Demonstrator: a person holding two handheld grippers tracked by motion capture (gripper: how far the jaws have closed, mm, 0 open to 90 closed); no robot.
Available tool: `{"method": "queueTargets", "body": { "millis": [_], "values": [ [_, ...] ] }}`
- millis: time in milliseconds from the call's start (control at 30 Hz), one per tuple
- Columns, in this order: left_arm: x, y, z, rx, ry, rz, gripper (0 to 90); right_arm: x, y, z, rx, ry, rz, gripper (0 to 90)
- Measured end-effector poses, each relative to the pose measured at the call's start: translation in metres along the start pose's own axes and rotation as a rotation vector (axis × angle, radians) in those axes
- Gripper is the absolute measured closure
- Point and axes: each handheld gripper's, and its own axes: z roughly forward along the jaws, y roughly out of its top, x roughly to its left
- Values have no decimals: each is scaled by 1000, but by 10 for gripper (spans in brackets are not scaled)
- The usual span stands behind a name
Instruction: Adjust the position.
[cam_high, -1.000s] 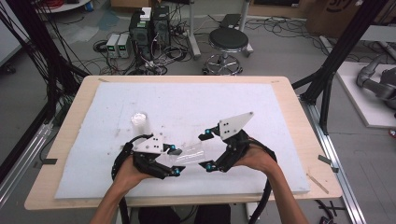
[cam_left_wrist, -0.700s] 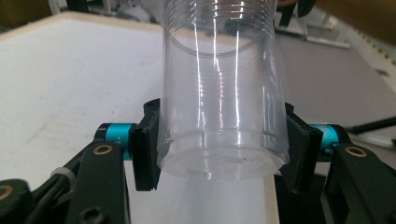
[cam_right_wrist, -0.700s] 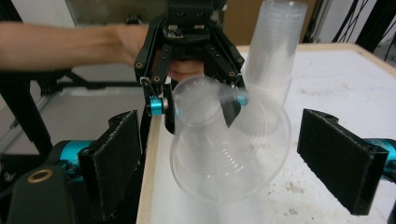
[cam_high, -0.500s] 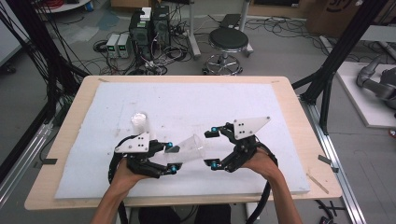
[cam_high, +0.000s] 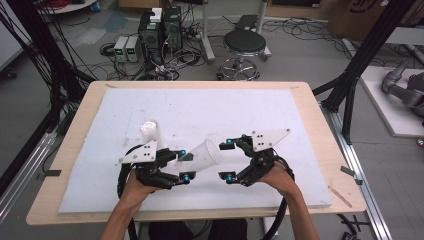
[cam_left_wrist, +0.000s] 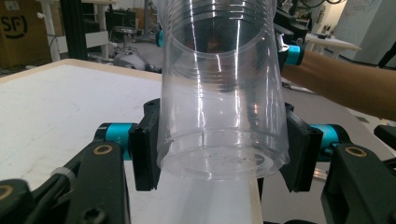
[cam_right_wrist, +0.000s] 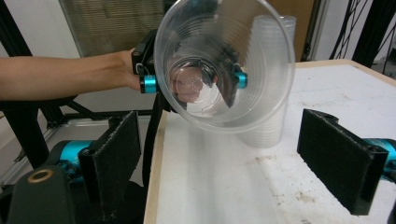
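A clear plastic cup (cam_high: 206, 155) lies tilted on its side above the white board, its mouth toward the right. My left gripper (cam_high: 186, 164) is shut on its base; in the left gripper view the black pads (cam_left_wrist: 144, 149) press both sides of the cup (cam_left_wrist: 219, 93). My right gripper (cam_high: 227, 159) stands open just right of the cup's mouth, apart from it. In the right gripper view the cup's mouth (cam_right_wrist: 224, 65) faces me above my wide open gripper (cam_right_wrist: 229, 161), and the left gripper (cam_right_wrist: 191, 79) holds it from behind.
A stack of clear cups (cam_high: 149, 131) stands upright on the white foam board (cam_high: 220, 107), left of centre; the same stack (cam_right_wrist: 273, 98) rises behind the held cup. The wooden table edge (cam_high: 320, 125) frames the board. A stool and electronics sit on the floor beyond.
The two grippers have drawn apart. My right gripper moved right, away from the cup, and stands open. The cup stays in my left gripper, now tilted with its mouth to the right.
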Motion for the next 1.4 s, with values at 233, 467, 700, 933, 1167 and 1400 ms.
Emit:
{"method": "queueTargets", "body": {
  "millis": [233,467,700,933,1167,1400],
  "values": [
    [-2,1,8,-17,-17,9,416,-2,0,10,-13,18,1,140],
    [-3,2,15,-4,-28,19,416,-3,2,16,-26,41,3,140],
    [-4,2,20,12,-37,28,416,-3,5,20,-33,65,5,141],
    [-5,3,24,27,-47,37,416,-3,6,23,-42,84,4,154],
    [-6,2,25,43,-53,40,416,-2,6,22,-73,107,-9,286],
    [-7,2,25,52,-51,45,412,-2,5,22,-68,114,-13,318]
  ]
}}
